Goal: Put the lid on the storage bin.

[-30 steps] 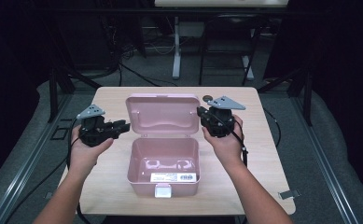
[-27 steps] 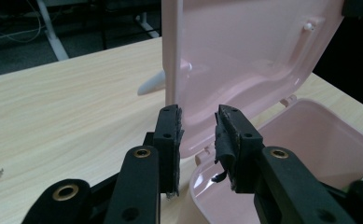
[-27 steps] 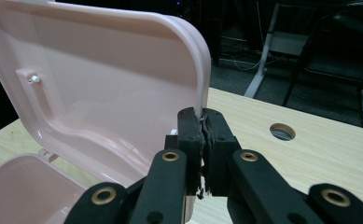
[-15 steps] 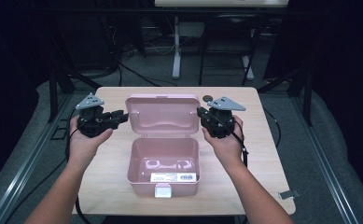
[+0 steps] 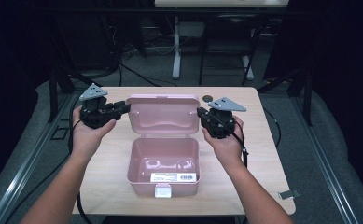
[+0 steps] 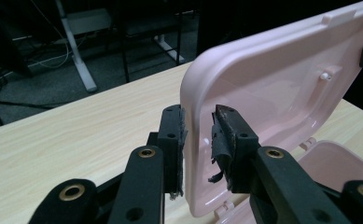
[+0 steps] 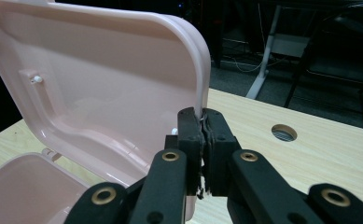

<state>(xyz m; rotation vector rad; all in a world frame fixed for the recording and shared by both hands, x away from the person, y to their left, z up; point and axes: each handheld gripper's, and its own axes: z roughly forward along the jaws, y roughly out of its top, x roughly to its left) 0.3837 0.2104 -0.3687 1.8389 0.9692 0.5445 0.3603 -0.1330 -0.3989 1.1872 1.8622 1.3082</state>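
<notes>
A pink plastic box (image 5: 164,161) sits near the middle of the light wooden desk (image 5: 258,154), its front latch (image 5: 163,190) facing the person. The hinged lid (image 5: 163,115) stands raised at the rear of the box, its inner face turned toward the person. A white label (image 5: 173,177) lies on the box floor near the front wall.

The right gripper (image 5: 200,112) is at the right edge of the lid. In the right gripper view, its jaws are closed on that edge (image 7: 201,100), with the lid rim clamped between the two pads and no visible gap. The right hand (image 5: 223,140) holds the gripper body from below, and the cable trails down along the forearm.

The left gripper (image 5: 125,107) is at the left edge of the lid. In the left gripper view, its jaws straddle the lid edge (image 6: 194,140): one pad (image 6: 178,140) lies against or just beside the outer face, while the other pad (image 6: 222,140) stands slightly apart from the inner face. The jaws have just been closing, with the lid edge between them, but a full clamp is not shown. The left hand (image 5: 87,133) supports the gripper from below.

A round cable opening (image 7: 283,132) is set into the desk behind the right gripper, near the far edge.
</notes>
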